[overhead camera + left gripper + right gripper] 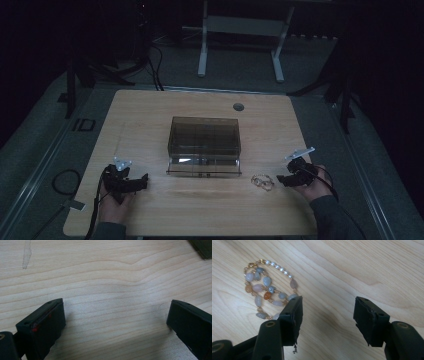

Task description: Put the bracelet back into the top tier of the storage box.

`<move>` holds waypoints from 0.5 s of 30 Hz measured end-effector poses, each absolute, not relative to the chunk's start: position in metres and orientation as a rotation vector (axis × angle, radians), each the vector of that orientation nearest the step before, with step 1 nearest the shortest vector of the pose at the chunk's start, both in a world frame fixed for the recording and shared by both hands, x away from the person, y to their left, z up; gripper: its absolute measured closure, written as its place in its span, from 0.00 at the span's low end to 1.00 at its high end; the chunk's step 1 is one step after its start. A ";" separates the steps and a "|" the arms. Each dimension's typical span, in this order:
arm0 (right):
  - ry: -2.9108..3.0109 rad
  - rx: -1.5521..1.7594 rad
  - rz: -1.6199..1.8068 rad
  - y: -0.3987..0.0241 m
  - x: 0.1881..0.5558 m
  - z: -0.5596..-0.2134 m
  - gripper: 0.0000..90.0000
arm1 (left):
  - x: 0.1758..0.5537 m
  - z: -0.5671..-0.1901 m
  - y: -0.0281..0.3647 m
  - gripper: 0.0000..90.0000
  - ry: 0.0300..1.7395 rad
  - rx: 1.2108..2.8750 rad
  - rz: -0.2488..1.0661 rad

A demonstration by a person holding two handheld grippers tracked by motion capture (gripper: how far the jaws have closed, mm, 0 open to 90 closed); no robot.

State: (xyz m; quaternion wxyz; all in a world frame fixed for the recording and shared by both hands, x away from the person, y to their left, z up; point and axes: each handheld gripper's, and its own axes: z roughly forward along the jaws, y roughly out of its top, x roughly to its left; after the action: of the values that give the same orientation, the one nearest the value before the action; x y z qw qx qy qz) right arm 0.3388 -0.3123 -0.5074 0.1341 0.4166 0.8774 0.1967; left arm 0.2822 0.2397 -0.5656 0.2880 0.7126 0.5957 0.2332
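Note:
A beaded bracelet (262, 181) of pale stones and small pearls lies on the wooden table (150, 120), just left of my right gripper (286, 179). In the right gripper view the bracelet (263, 287) sits beside and partly behind the left jaw; the gripper (328, 308) is open with bare wood between its jaws. A smoky clear plastic box (204, 145) with a drawer front stands at the table's middle. My left gripper (141, 181) rests near the front left, open (115, 317) over bare wood, with nothing in it.
A round grommet hole (238, 106) sits near the table's far edge. White desk legs (202, 45) stand on the floor beyond. A cable loop (65, 181) lies on the floor at left. A corner of the box (203, 248) shows at the left gripper view's top right.

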 end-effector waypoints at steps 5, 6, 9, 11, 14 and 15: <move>2.586 1.177 0.550 -0.304 0.340 -0.504 0.41 | 0.282 -0.566 0.240 0.03 1.591 1.903 0.623; 2.596 1.158 0.546 -0.303 0.340 -0.504 0.40 | 0.282 -0.566 0.240 0.03 1.591 1.903 0.623; 2.622 1.121 0.522 -0.298 0.340 -0.503 0.39 | 0.282 -0.566 0.240 0.03 1.591 1.903 0.623; 2.634 1.115 0.513 -0.295 0.340 -0.502 0.39 | 0.282 -0.566 0.240 0.03 1.591 1.903 0.623; 2.657 1.108 0.501 -0.292 0.341 -0.501 0.36 | 0.282 -0.566 0.240 0.03 1.591 1.903 0.623; 2.667 1.106 0.489 -0.291 0.341 -0.501 0.36 | 0.282 -0.566 0.240 0.03 1.591 1.903 0.623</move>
State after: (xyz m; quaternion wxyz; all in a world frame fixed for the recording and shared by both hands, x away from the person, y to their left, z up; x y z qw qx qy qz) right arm 0.3411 -0.2912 -0.5010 0.1066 0.3755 0.9056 0.1660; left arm 0.2822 0.2397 -0.5655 0.2879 0.7127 0.5957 0.2331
